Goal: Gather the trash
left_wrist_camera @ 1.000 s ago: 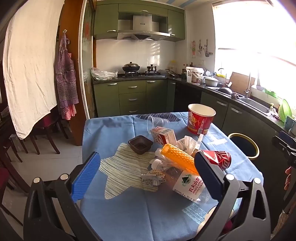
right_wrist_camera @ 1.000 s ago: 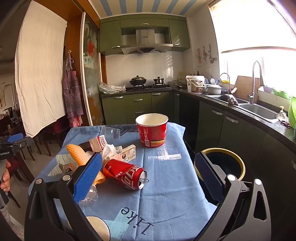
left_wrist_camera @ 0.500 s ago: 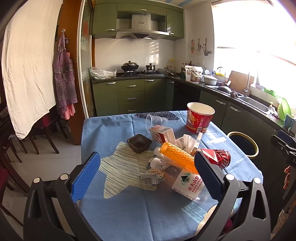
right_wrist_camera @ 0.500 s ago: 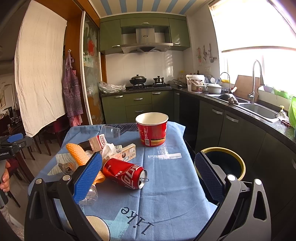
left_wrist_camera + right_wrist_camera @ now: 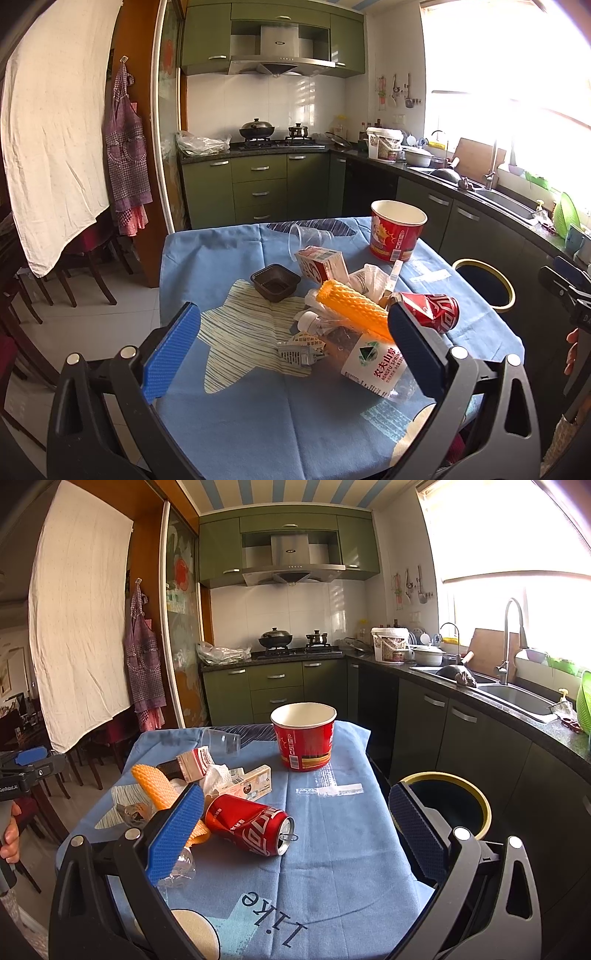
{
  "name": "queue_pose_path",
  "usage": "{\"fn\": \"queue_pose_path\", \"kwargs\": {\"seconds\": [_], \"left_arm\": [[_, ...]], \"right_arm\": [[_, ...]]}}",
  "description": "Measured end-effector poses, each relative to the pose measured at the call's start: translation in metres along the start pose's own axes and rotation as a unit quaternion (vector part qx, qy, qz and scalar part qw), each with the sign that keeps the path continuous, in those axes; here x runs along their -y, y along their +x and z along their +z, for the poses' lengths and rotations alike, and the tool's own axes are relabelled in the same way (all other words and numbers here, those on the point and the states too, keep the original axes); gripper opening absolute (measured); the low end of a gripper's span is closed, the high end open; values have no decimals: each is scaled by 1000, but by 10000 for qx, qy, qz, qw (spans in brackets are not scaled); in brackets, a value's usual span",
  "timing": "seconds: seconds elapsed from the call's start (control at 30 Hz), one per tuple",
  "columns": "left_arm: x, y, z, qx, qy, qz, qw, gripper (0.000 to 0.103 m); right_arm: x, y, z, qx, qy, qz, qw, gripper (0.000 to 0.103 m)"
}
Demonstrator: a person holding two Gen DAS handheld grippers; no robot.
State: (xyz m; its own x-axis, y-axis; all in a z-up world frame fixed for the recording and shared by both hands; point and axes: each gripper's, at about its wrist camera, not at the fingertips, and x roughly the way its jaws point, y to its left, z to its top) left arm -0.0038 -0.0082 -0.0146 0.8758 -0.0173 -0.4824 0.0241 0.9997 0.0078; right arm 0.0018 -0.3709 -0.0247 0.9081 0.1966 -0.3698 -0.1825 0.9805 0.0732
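Both hand-held grippers spread over a blue-clothed kitchen table strewn with trash.

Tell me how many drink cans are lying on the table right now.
1. The red can lies on its side on the blue tablecloth, at the near edge of the trash pile, beside the orange foam net. Another could be hidden under the pile.

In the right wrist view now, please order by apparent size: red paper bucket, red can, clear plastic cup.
1. Red paper bucket
2. Red can, nearly as large, but nearer to the camera, so this order is unsure
3. Clear plastic cup, clearly smallest
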Motion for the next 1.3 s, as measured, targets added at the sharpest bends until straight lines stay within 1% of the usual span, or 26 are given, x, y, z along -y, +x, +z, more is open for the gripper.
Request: {"fn": "queue_pose_path", "kwargs": {"seconds": [0.1, 0.17, 0.47, 1.3], "left_arm": [[0, -3, -2, -11, -8, -14, 10000, 97], [1, 5, 3, -25, 7, -2, 10000, 97], [1, 5, 2, -33, 5, -17, 10000, 97], [1, 5, 3, -50, 5, -11, 10000, 97]], "right_arm": [[0, 0, 0, -3, -4, 4, 10000, 99], [0, 0, 0, -6, -2, 4, 10000, 99], [-2, 7, -4, -34, -4, 12, 10000, 99], [-3, 8, -5, -53, 3, 16, 10000, 99]]}}
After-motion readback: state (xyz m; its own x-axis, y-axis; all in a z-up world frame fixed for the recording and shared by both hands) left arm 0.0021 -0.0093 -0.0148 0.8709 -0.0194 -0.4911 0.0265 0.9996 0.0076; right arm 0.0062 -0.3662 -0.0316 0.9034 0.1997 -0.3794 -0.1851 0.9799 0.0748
